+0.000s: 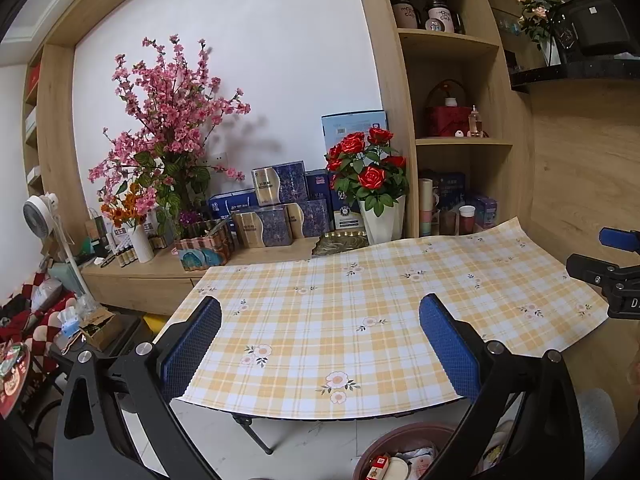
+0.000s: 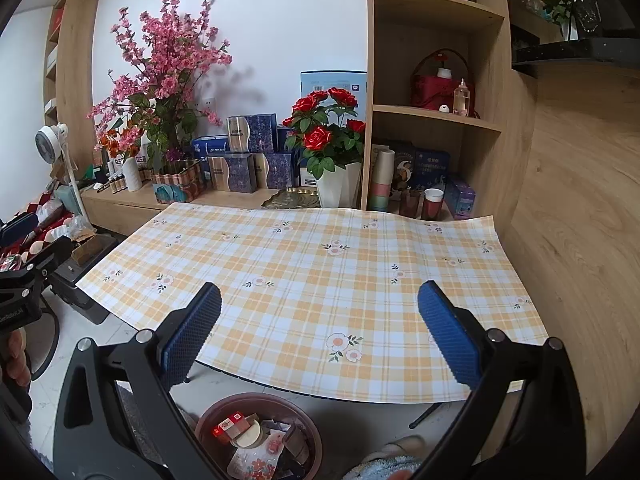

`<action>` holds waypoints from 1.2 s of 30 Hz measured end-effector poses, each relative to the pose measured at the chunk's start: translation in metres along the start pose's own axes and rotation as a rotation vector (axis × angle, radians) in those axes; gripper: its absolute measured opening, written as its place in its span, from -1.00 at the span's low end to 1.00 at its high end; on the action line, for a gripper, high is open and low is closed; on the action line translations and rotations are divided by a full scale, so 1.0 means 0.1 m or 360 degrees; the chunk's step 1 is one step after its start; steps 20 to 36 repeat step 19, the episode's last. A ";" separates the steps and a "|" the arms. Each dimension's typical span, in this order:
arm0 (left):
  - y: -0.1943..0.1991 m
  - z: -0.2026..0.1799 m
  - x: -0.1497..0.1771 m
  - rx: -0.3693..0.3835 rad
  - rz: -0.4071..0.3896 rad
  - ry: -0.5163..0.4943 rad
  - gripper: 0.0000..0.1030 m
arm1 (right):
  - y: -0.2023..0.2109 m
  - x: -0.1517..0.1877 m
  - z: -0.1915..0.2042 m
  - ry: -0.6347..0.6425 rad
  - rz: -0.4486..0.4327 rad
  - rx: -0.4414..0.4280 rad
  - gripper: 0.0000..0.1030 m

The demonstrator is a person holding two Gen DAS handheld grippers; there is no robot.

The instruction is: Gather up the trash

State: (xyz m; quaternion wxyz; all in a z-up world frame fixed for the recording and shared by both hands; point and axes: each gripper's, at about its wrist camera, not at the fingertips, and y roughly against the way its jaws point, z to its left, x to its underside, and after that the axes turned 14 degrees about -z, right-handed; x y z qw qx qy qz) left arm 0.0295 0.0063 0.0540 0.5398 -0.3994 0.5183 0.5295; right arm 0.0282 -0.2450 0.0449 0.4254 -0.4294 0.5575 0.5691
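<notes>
Both jaws stand wide open and empty above the desk; the trash lies in the bin on the floor below.

In the right view the bin (image 2: 258,432), a round brown one, stands on the white floor just under the near edge of the desk (image 2: 320,272), below and between the jaws of the right gripper (image 2: 320,308). The trash (image 2: 244,436) inside it is a red box, a round lid and printed wrappers; it touches no finger. In the left view the same bin (image 1: 400,452) shows at the bottom edge, under the left gripper (image 1: 320,316), nearer to its right finger. The checked cloth with small flowers carries nothing. Behind the desk, on a wooden shelf, stand red roses (image 2: 324,132), blue boxes (image 2: 256,152) and pink blossoms (image 2: 164,64).
</notes>
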 end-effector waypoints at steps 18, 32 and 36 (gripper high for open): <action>-0.01 0.02 0.03 -0.0003 0.0008 0.0006 0.88 | -0.01 0.00 0.03 0.0000 0.0007 0.0001 0.89; -0.01 0.03 0.03 -0.0002 0.0009 0.0008 0.88 | 0.00 0.01 0.03 0.0000 0.0006 0.0002 0.89; -0.01 0.03 0.03 -0.0002 0.0009 0.0008 0.88 | 0.00 0.01 0.03 0.0000 0.0006 0.0002 0.89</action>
